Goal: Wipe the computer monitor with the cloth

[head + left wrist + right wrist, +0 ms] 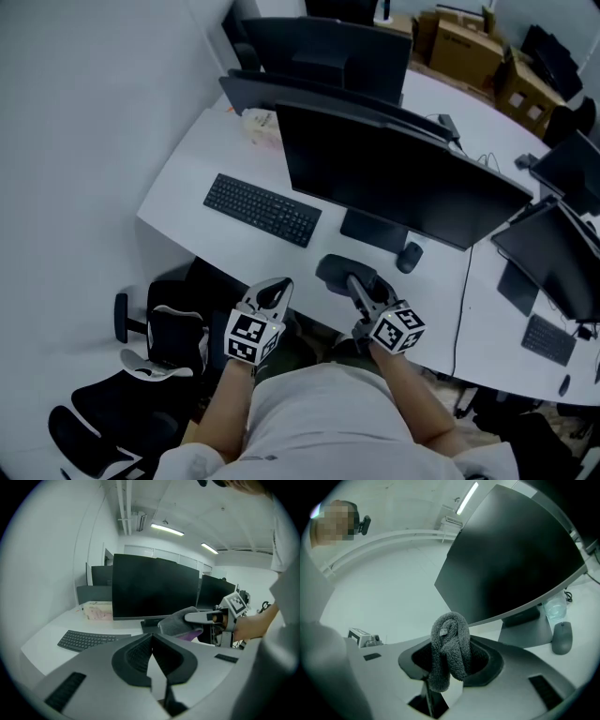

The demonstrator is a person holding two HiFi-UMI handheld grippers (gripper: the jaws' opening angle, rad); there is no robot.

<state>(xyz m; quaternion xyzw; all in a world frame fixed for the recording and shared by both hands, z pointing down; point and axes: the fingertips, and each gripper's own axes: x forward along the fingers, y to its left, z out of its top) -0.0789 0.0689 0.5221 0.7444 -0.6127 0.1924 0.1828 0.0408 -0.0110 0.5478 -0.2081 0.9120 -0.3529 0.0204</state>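
Your right gripper [360,285] is clamping the cloth [340,271], its jaws pressing in on the fabric from both sides. In the right gripper view the cloth [449,648] is bulging out between the jaws as a thick grey loop of nubbly, fleecy pile. A small sewn tag is sitting near the top of it, its print too small to read. From the left gripper view, a strip of purple is peeking out under the grey bundle [180,622].

You're holding the cloth over the desk's [187,202] near edge, just in front of the monitor's stand and clear of the screen. The monitor [394,178] is showing a wide, flat, glossy black panel, switched off and tilting above the white desktop.

Your left gripper [274,292] is hovering beside the right one with its ribbed dark pads [140,654] meeting at the tips and nothing between them. Both grippers are carrying cubes printed with black-and-white square markers.

A slim black keyboard [262,208] is lying to the left of the stand, and a dark rounded mouse [409,255] is resting to the right of it. A pale, soft-looking packet [260,124] is lying at the desk's back edge, its print unreadable.
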